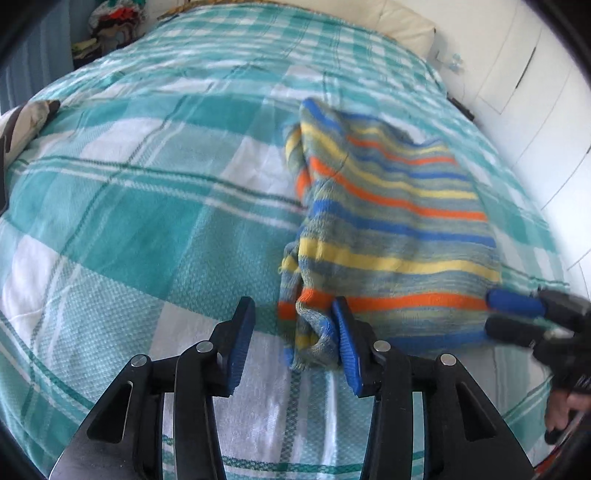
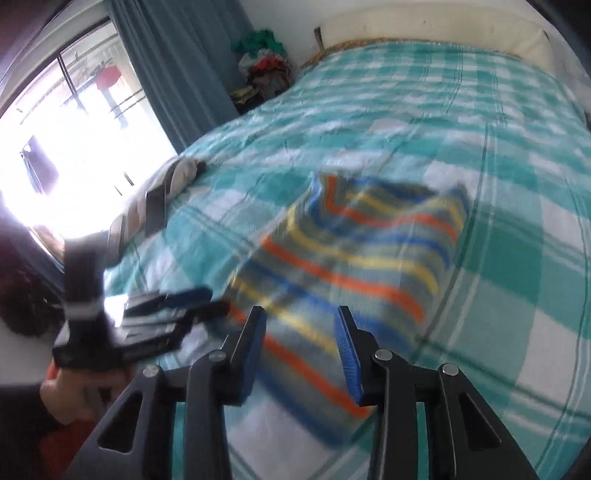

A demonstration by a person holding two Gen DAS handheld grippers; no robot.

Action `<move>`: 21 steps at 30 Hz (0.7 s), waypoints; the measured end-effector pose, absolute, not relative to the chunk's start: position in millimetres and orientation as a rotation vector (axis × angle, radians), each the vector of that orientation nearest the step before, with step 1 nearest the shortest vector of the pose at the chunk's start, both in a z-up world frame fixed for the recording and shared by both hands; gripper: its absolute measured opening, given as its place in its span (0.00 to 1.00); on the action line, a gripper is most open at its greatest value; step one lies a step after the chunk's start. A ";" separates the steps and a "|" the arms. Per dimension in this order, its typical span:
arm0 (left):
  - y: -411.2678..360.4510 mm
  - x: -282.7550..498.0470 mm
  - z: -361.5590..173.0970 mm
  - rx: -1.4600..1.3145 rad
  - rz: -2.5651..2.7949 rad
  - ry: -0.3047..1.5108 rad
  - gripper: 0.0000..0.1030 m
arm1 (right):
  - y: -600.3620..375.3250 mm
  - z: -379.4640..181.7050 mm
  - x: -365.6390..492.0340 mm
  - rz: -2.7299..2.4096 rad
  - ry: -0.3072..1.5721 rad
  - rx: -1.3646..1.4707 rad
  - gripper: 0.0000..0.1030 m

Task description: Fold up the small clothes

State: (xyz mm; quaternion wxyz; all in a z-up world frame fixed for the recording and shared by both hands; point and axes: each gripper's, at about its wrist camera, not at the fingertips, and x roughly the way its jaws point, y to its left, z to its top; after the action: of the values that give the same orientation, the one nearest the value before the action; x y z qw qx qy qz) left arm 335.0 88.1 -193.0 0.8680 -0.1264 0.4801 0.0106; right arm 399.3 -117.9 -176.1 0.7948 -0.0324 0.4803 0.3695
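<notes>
Left gripper fills the near edge of its view, jaws spread; a bunched corner of the striped knit garment lies just beside the right-hand pad, not pinched. Green-and-white checked bedspread covers the whole bed. Garment lies folded on it, right of centre in the left wrist view, stripes blue, yellow, orange and grey, near edge rumpled. Right gripper hangs above the garment's near corner, jaws apart, nothing between the pads; frame motion-blurred. Cream pillow at the bed's far end. Patterned cushion on the window-side edge. Pile of clothes in the far corner by the curtain.
</notes>
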 end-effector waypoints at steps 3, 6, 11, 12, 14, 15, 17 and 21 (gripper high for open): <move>91.1 322.2 -180.1 -0.260 0.037 1.000 0.50 | -127.9 -205.7 375.1 0.677 1.066 -0.118 0.37; 93.3 303.6 -159.9 -0.239 0.061 0.953 0.68 | -137.9 -184.2 354.8 0.625 1.017 -0.060 0.40; 90.8 288.7 -144.3 -0.189 0.089 0.933 0.73 | -137.6 -157.5 327.2 0.586 0.931 -0.046 0.60; 90.9 286.3 -142.1 -0.189 0.092 0.932 0.73 | -137.3 -155.8 323.5 0.582 0.925 -0.043 0.60; 91.0 283.3 -138.3 -0.182 0.100 0.927 0.73 | -135.6 -153.4 319.1 0.577 0.928 -0.035 0.63; 90.7 281.4 -136.5 -0.178 0.103 0.924 0.73 | -134.1 -152.1 316.0 0.571 0.928 -0.033 0.63; 90.2 277.9 -133.1 -0.174 0.104 0.919 0.73 | -133.1 -151.8 309.0 0.564 0.933 -0.028 0.63; 88.5 272.6 -127.9 -0.167 0.104 0.912 0.73 | -137.4 -150.6 296.0 0.550 0.933 -0.022 0.63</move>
State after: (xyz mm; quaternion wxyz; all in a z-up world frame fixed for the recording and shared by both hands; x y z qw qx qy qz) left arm 272.6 88.5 -127.9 0.8931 -0.0807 0.4397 0.0500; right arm 296.0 -137.4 -150.6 0.8568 -0.0104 0.4441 0.2617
